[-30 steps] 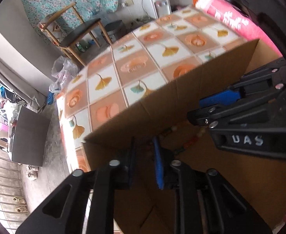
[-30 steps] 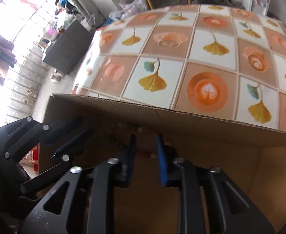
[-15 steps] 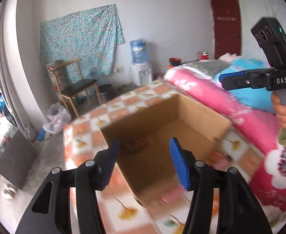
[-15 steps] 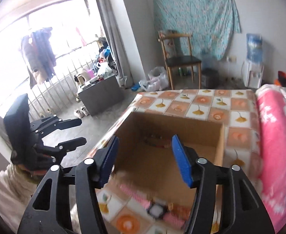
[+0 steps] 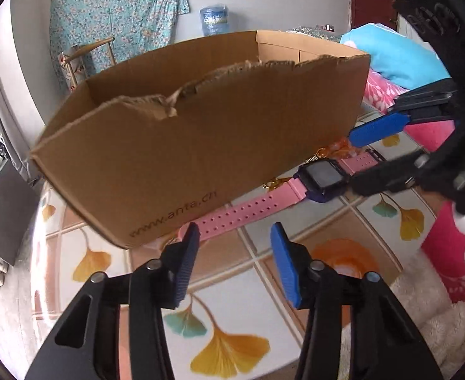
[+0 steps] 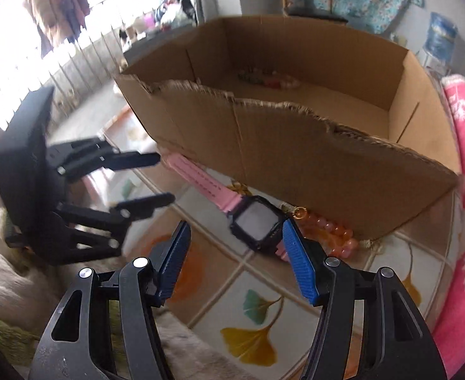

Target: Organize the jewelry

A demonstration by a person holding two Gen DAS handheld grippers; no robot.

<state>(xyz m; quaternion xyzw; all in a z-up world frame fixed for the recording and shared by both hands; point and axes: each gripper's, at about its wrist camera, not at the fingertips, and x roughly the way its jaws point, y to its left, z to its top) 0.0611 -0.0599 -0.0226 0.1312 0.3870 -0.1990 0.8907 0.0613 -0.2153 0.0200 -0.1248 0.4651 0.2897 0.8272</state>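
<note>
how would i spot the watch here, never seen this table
Find the open cardboard box on the ginkgo-patterned tablecloth. The watch lies flat along the box's near wall. Unlike the orange bead bracelet beside it, it has a dark square face and pink perforated strap.

The pink watch point(image 5: 264, 204) lies just past the left tool point(image 5: 234, 259), and one end of its strap hides behind that tool's finger. The cardboard box point(image 5: 200, 145) covers most of the orange beads point(image 6: 335, 232) beside it. Beads inside the box point(image 6: 268, 79) look too small and blurry to tell apart.
</note>
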